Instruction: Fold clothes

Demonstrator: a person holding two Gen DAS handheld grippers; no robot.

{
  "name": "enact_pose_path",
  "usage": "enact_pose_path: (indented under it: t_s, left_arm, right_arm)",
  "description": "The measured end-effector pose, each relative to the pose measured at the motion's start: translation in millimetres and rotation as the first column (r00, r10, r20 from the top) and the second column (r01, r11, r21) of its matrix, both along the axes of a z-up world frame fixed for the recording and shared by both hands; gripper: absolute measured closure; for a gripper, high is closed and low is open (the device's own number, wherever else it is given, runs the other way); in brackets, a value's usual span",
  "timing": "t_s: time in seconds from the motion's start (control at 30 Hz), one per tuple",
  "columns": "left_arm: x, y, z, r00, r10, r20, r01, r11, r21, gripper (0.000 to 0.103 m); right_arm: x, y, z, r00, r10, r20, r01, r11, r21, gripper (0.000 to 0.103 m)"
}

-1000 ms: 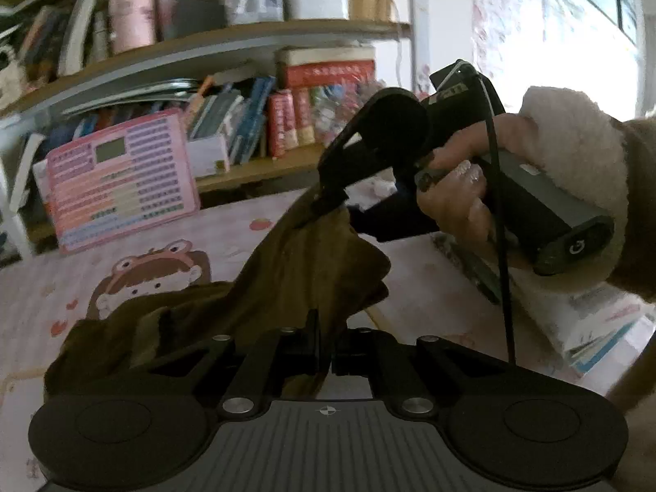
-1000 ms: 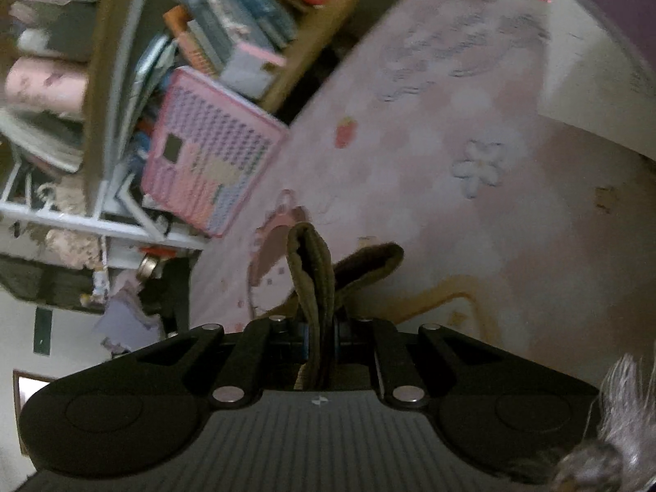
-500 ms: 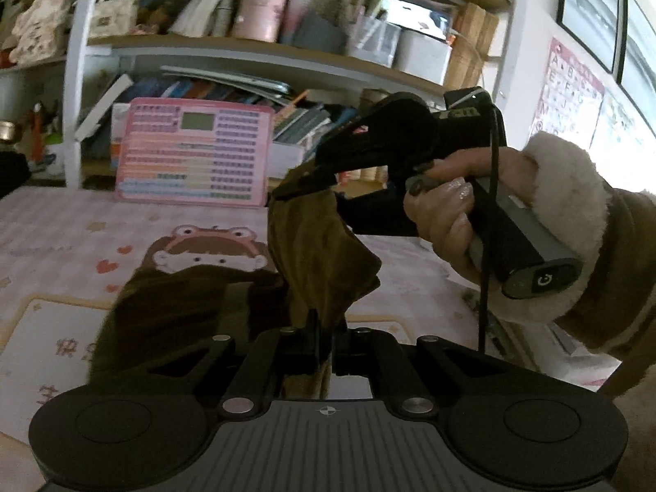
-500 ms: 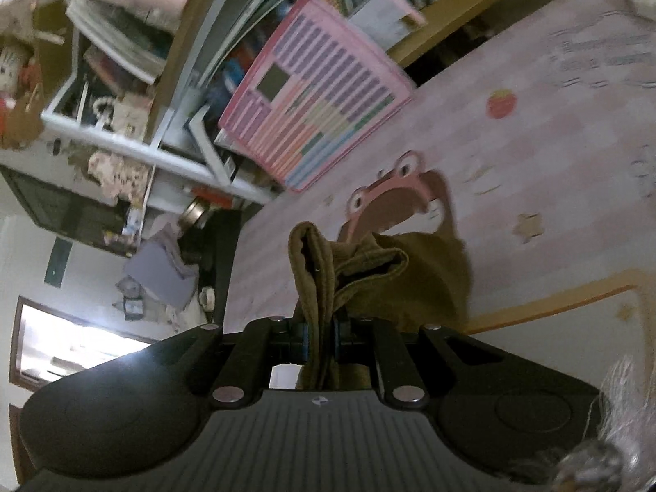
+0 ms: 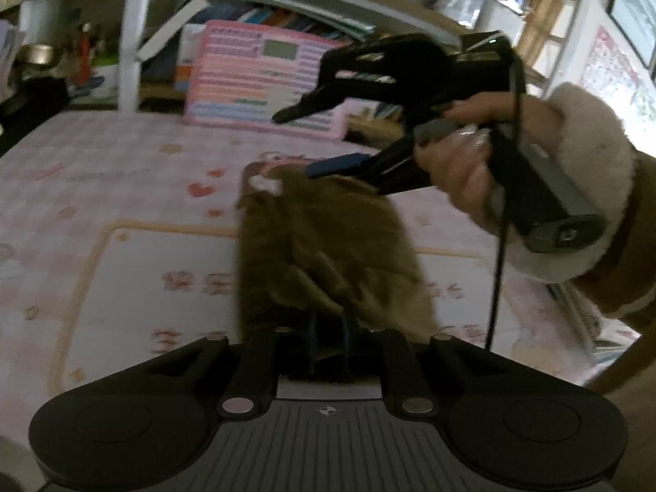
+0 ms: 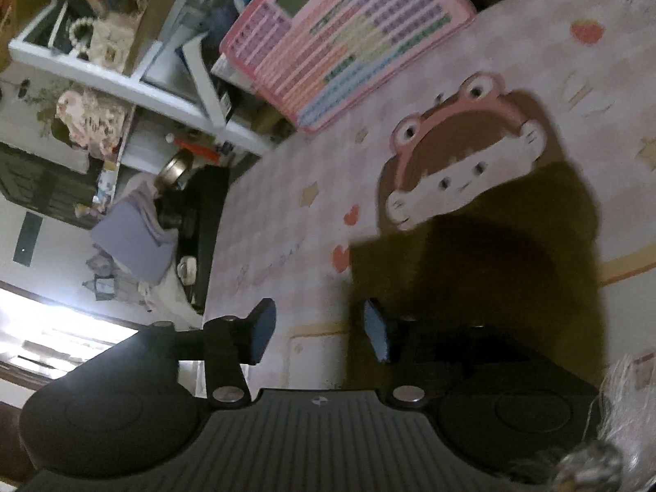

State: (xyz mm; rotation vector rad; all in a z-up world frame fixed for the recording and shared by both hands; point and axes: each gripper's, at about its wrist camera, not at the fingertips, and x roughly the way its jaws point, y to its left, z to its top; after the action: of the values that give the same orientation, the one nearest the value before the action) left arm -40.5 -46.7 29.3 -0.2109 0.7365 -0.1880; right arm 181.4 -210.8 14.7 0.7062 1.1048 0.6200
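An olive-brown garment (image 5: 328, 254) lies folded on the pink patterned table mat (image 5: 123, 172). It also shows in the right wrist view (image 6: 492, 270), partly over the mat's frog cartoon. My left gripper (image 5: 328, 336) has its fingers slightly apart at the garment's near edge, with cloth lying over them. My right gripper (image 6: 320, 328) is open and empty, hovering over the garment's far left edge. It shows in the left wrist view (image 5: 303, 143) above the garment's far end.
A pink toy keyboard board (image 5: 254, 82) leans against the bookshelf (image 5: 287, 0) at the table's back edge. Books and papers (image 5: 594, 328) lie at the right. A dark cluttered stand (image 6: 197, 221) sits beyond the table's left edge.
The right gripper has opened and let go of the garment, which has dropped flat onto the mat. The left gripper has lowered and loosened on the near edge.
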Motion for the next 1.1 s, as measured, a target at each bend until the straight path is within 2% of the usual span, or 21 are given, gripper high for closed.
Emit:
enact_pose_path:
  t_s: [0.17, 0.27, 0.4, 0.43, 0.5, 0.53, 0.57, 0.67, 0.73, 0.8, 0.9, 1.03, 1.07, 1.1]
  left_arm:
    - [2, 31, -1, 1.0, 0.015, 0.003, -0.015, 1.0, 0.008, 0.083]
    - [8, 43, -3, 1.0, -0.002, 0.009, 0.002, 1.0, 0.006, 0.074]
    - [23, 51, -1, 0.999, -0.037, 0.037, 0.038, 0.999, -0.028, 0.071]
    - [28, 52, -1, 0.998, -0.043, 0.047, 0.045, 0.998, -0.041, 0.07]
    - [38, 52, 0, 0.997, -0.052, 0.063, 0.057, 0.995, -0.078, 0.056]
    - [43, 52, 0, 0.996, -0.056, 0.07, 0.063, 0.993, -0.098, 0.053]
    - [48, 53, 0, 0.995, -0.06, 0.076, 0.068, 0.991, -0.119, 0.052]
    - [67, 51, -5, 0.996, -0.07, 0.052, 0.078, 0.981, -0.176, 0.045]
    - [80, 50, -11, 0.998, -0.058, 0.027, 0.063, 0.975, -0.211, 0.045]
    - [91, 51, -17, 0.999, -0.036, -0.003, 0.034, 0.967, -0.254, 0.045]
    - [103, 51, -29, 0.998, -0.016, -0.057, -0.001, 0.957, -0.289, 0.048]
    - [110, 42, -36, 0.995, -0.075, -0.062, 0.054, 0.956, -0.288, 0.05]
    - [112, 40, -39, 0.995, -0.082, -0.058, 0.061, 0.953, -0.298, 0.053]
    - [113, 39, -42, 0.995, -0.089, -0.054, 0.068, 0.949, -0.308, 0.072]
  right_arm:
    - [-10, 13, 3, 1.0, -0.019, 0.017, 0.019, 1.0, -0.002, 0.043]
    - [-17, 0, 9, 0.996, -0.076, 0.047, 0.078, 0.997, -0.028, 0.039]
    - [-32, -31, 19, 0.977, -0.167, 0.133, 0.18, 0.979, -0.093, 0.033]
    - [-38, -39, 21, 0.968, -0.188, 0.166, 0.209, 0.97, -0.123, 0.03]
    - [-53, -54, 24, 0.944, -0.224, 0.241, 0.272, 0.943, -0.191, 0.025]
    - [-61, -59, 25, 0.932, -0.232, 0.28, 0.299, 0.927, -0.228, 0.022]
    - [-70, -62, 24, 0.917, -0.23, 0.325, 0.324, 0.906, -0.273, 0.017]
    - [-98, -60, 14, 0.889, -0.162, 0.428, 0.355, 0.834, -0.422, 0.013]
    - [-112, -54, 3, 0.884, -0.109, 0.454, 0.351, 0.795, -0.494, 0.01]
    - [-122, -49, -8, 0.89, -0.084, 0.448, 0.342, 0.774, -0.533, 0.007]
    - [-127, -45, -20, 0.91, -0.096, 0.404, 0.325, 0.77, -0.549, 0.001]
    - [-131, -47, -23, 0.914, -0.122, 0.387, 0.334, 0.769, -0.545, 0.0]
    - [-131, -45, -25, 0.919, -0.122, 0.374, 0.328, 0.762, -0.558, 0.0]
    - [-130, -44, -27, 0.925, -0.121, 0.361, 0.322, 0.756, -0.57, 0.0]
